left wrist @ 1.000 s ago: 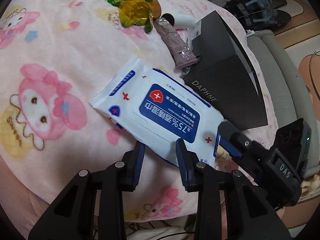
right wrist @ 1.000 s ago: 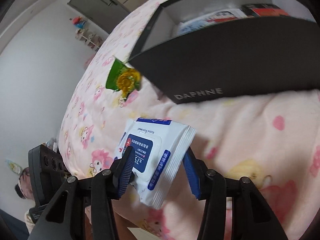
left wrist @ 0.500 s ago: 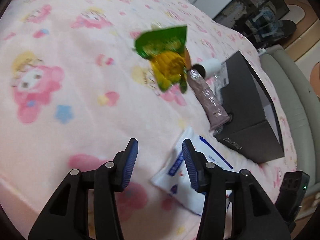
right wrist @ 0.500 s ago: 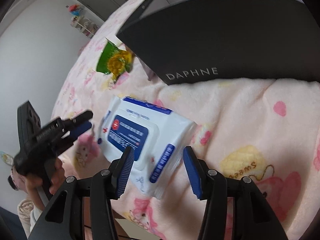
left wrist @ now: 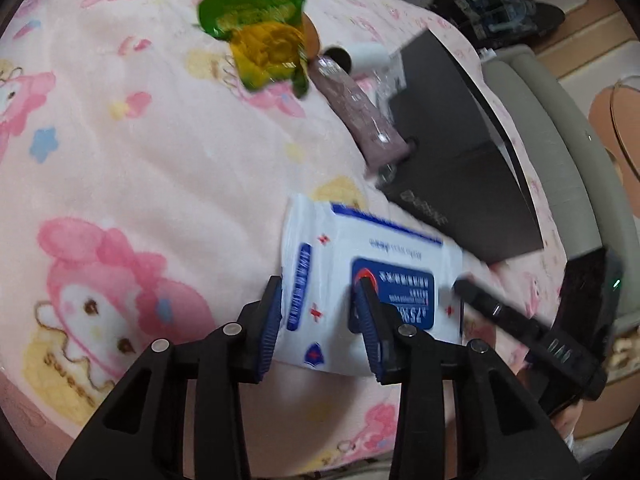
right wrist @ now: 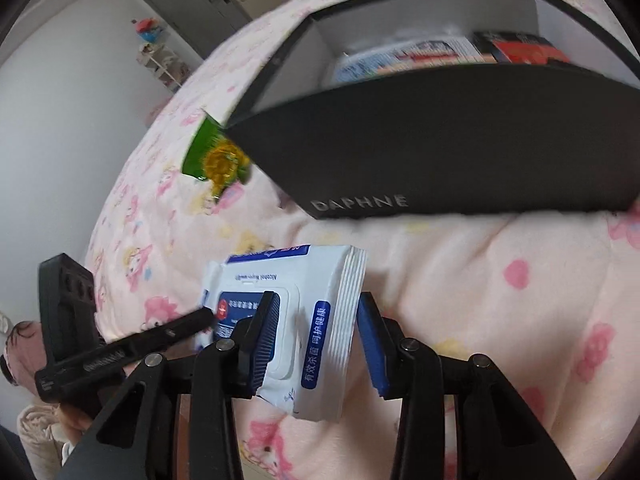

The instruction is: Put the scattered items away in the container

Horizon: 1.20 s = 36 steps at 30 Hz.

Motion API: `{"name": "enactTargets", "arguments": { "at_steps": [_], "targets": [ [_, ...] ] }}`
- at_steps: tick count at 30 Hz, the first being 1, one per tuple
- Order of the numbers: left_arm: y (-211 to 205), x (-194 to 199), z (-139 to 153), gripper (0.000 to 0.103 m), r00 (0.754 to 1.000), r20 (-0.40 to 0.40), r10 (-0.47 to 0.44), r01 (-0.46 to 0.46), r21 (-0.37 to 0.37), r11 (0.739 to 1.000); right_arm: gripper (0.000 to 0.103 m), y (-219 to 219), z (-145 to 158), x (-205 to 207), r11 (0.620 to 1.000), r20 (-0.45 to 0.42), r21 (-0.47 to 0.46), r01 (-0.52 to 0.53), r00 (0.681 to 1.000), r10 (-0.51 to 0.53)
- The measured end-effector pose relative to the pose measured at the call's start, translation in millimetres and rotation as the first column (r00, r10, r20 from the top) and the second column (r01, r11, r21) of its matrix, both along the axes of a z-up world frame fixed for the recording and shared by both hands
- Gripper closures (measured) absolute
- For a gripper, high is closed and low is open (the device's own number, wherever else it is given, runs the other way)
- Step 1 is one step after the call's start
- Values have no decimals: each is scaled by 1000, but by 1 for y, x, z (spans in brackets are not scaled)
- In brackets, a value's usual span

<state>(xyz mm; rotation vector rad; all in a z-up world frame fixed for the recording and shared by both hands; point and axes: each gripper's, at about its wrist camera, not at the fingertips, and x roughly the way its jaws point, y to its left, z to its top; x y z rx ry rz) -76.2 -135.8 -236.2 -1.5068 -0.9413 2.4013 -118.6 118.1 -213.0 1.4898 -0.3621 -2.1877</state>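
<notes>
The pack of alcohol wipes (right wrist: 292,320) lies on the bed near the front wall of the black DAPHNE shoe box (right wrist: 440,140), one end raised between the spread fingers of the right gripper (right wrist: 316,336). Those fingers straddle the pack's sealed edge, but contact cannot be confirmed. The left gripper (left wrist: 318,320) stands apart too, over the pack's other end. The risk, as I judge it: with both grippers on one soft, slick pack, a clamp on the thin seam alone could let it slip or fold on the lift, and the two tools could knock each other. The green snack packet (left wrist: 260,36), a mauve tube (left wrist: 356,108) and a white roll (left wrist: 364,54) wait beside the box. The surface is a plush pink cartoon-print blanket (left wrist: 140,152), yielding underneath; a grey door and white walls stand beyond
</notes>
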Motion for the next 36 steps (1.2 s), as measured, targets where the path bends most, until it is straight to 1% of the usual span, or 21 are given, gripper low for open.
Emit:
{"name": "enactTargets", "arguments": {
  "at_steps": [1, 3, 4, 6, 8, 10, 11, 16, 18, 20, 23, 26, 31, 36],
  "targets": [
    [-2, -2, -2, 63, 1000, 0, 13, -13, 7, 1000, 66, 0, -7, -1, 1000, 29, 6, -1, 1000, 1],
    [2, -7, -10, 61, 1000, 25, -13, 12, 37, 999, 63, -4, -17, 1, 1000, 65, 5, -17, 998, 17],
    [4, -9, -15, 59, 999, 39, -30, 28, 53, 998, 62, -6, -19, 3, 1000, 61, 0, -28, 998, 28],
    [12, -8, -13, 57, 998, 32, -57, 56, 39, 998, 62, -13, -14, 7, 998, 30, 23, -50, 998, 50],
    [17, -3, -5, 61, 997, 8, -79, 79, 34, 996, 67, -16, -7, 10, 998, 2, 31, -61, 998, 61],
    [22, 4, 4, 67, 996, -17, -85, 85, 53, 995, 72, -17, 3, 13, 997, -25, 29, -65, 998, 66],
    [24, 8, 9, 68, 996, -30, -86, 88, 64, 994, 72, -16, 10, 14, 998, -39, 23, -64, 997, 65],
    [35, 25, 61, 68, 982, -157, -101, 107, 29, 994, 72, 1, 58, 24, 998, -151, -6, -64, 986, 63],
    [40, 24, 87, 68, 973, -198, -115, 120, 15, 993, 72, 6, 75, 25, 998, -188, -32, -57, 981, 50],
    [48, 19, 111, 68, 959, -243, -145, 147, -12, 989, 72, 17, 95, 24, 997, -226, -66, -44, 974, 28],
    [62, 5, 142, 68, 936, -303, -179, 170, -55, 984, 72, 32, 119, 16, 995, -274, -100, -22, 962, -6],
    [76, -17, 156, 68, 927, -318, -200, 185, -75, 980, 73, 38, 133, 0, 996, -312, -85, -8, 950, -19],
    [102, -59, 163, 68, 926, -302, -225, 206, -92, 974, 72, 56, 139, -29, 997, -341, -74, 24, 939, -48],
    [126, -90, 152, 68, 934, -267, -237, 213, -118, 970, 73, 78, 127, -61, 995, -328, -89, 45, 942, -72]
  ]
}}
